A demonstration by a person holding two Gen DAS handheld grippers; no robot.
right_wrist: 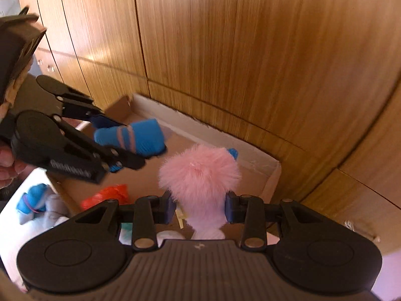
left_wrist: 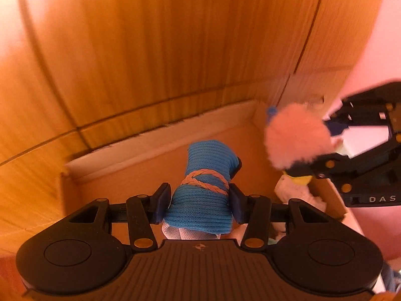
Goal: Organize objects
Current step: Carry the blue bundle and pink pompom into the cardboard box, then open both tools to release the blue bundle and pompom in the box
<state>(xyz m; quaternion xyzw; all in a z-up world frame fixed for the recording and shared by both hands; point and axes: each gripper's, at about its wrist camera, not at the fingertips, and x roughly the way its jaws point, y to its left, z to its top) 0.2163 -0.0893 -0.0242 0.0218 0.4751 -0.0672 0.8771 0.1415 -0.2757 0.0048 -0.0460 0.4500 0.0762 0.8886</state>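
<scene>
My left gripper [left_wrist: 200,200] is shut on a rolled blue knit sock bundle [left_wrist: 203,190] bound with a pink rubber band, held above an open cardboard box [left_wrist: 155,135]. It also shows in the right wrist view [right_wrist: 135,138] at the left. My right gripper [right_wrist: 199,208] is shut on a fluffy pink sock bundle [right_wrist: 198,175], over the same box [right_wrist: 273,175]. In the left wrist view the pink bundle [left_wrist: 298,138] hangs at the right, beside the box's right wall.
Wooden cupboard doors [right_wrist: 225,50] stand right behind the box. In the box lie a red item [right_wrist: 105,195] and white cloth pieces [left_wrist: 293,190]. A second blue bundle [right_wrist: 32,198] lies on a white surface at the left.
</scene>
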